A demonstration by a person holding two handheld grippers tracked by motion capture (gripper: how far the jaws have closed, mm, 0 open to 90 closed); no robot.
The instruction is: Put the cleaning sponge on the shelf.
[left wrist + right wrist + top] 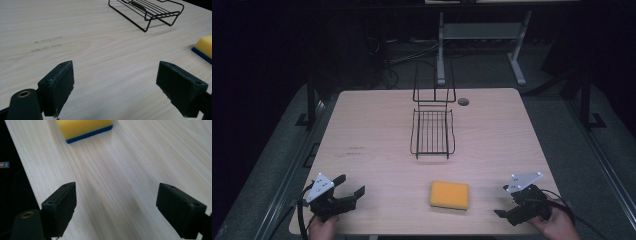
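Presently the sponge lies flat on the table near its front edge, between both grippers and short of the wire rack. Left gripper and right gripper stand spread wide, holding nothing. Judged light, soft and compressible; best pinched across its short sides, squeezing moderately.

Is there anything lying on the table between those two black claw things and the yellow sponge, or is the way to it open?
Nothing visible blocks either one. The sponge lies flat near the front edge, with bare table between it and the left gripper and the right gripper. Both stand open. The wire rack sits farther back, out of both paths.
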